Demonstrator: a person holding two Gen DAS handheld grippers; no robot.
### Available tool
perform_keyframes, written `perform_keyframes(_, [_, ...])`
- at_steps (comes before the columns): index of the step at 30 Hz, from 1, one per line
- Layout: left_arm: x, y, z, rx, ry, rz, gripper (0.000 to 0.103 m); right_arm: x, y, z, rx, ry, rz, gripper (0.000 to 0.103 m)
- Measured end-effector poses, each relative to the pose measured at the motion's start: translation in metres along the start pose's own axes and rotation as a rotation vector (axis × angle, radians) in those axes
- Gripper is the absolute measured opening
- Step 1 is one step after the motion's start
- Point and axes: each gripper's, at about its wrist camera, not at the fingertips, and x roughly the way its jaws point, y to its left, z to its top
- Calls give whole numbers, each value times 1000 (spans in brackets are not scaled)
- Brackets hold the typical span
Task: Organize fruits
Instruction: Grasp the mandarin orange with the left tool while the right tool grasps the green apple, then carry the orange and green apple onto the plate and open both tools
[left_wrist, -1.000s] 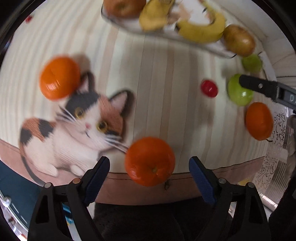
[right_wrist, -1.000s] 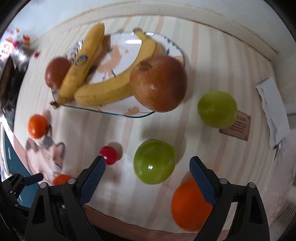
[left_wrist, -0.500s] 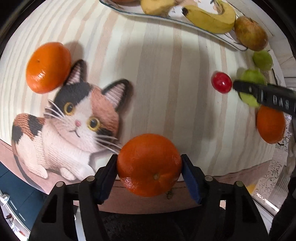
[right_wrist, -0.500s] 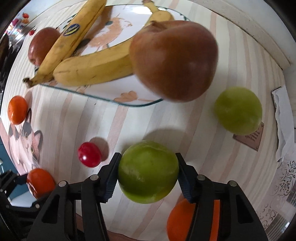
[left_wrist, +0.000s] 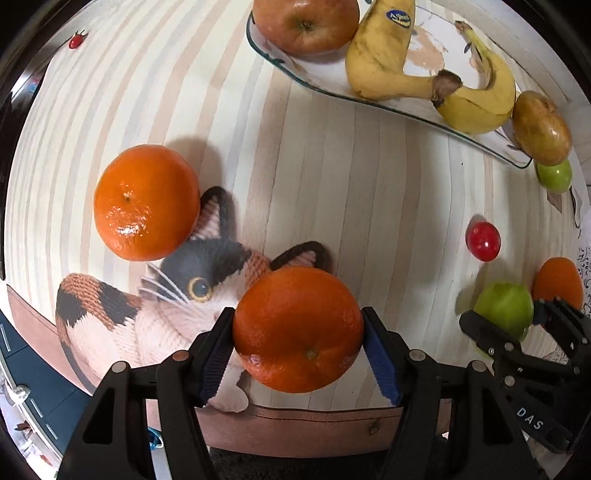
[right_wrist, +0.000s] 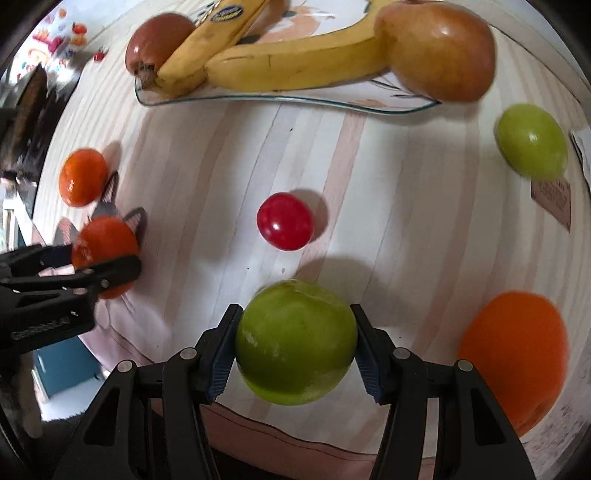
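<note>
Left claw (left_wrist: 299, 350) was clamped on an orange (left_wrist: 297, 328), right claw (right_wrist: 293, 347) on a green fruit (right_wrist: 295, 341) — both gripped squarely at mid-height. Lift straight, then carry level to the plate (right_wrist: 258, 99) at upper frame — no squeezing harder.

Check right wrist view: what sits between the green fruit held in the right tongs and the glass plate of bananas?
One small round red fruit on the striped cloth between the held green fruit and the glass plate; otherwise bare cloth, per right wrist view.

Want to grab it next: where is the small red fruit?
In the right wrist view the small red fruit lies on the tablecloth just beyond the gripped green fruit, before the plate.
</note>
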Motion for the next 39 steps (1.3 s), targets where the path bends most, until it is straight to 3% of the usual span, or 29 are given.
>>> perform_keyframes(12, [3, 3, 16, -4, -16, -12, 64, -9, -14, -11, 50, -51, 10, 60])
perform_keyframes(19, [-67, 0, 17, 49, -125, -86, 64, -54, -6, -8, 93, -166, 70, 60])
perform_keyframes(25, [-147, -13, 61, 114, -254, -150, 64, -126, -15, 32, 118, -305, 151, 60])
perform_keyframes(31, [-169, -18, 119, 145, -323, -94, 64, -146, -33, 95, 154, -380, 88, 60])
perform_keyframes(34, [-162, -16, 151, 148, -302, -61, 64, -134, -58, 132, 192, -355, 43, 60])
perform_keyframes(39, [-130, -11, 203, 140, -203, -20, 64, -102, -83, 162, 239, -283, 10, 60])
